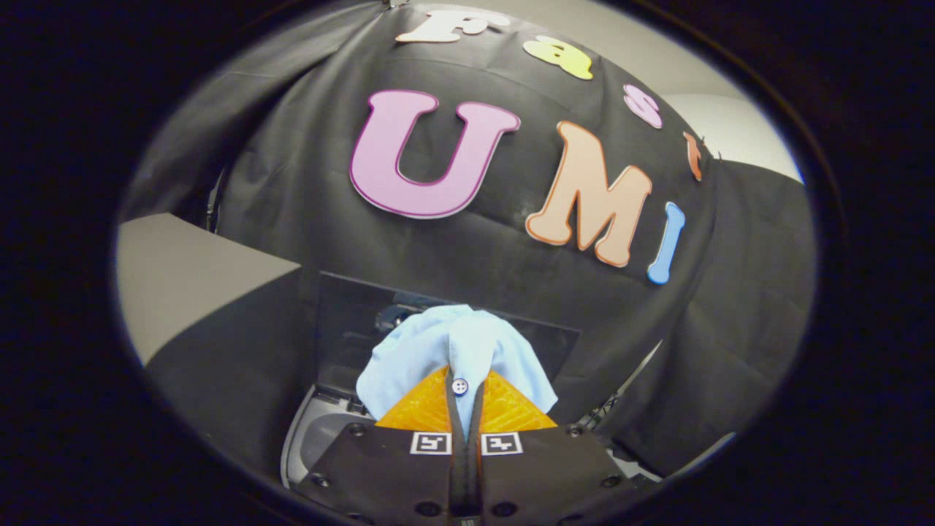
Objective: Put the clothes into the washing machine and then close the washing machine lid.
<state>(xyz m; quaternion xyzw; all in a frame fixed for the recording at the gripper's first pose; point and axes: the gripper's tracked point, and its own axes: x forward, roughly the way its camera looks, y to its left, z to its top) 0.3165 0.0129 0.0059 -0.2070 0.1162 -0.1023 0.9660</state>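
Currently, status as seen from my tool:
Gripper: my gripper is clenched, both fingers pinching the shirt.
Shirt position: one light blue shirt bunched at my fingertips, lower centre of frame, above the machine.
Count: one shirt, one button, one washing machine.
Lid: lid raised, behind the shirt.
Drum contents: cannot tell.

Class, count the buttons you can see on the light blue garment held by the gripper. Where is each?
1. A single small button sits on the light blue cloth garment, pinched between the closed gripper fingers, above the washing machine's open dark lid. Others may be hidden in folds.
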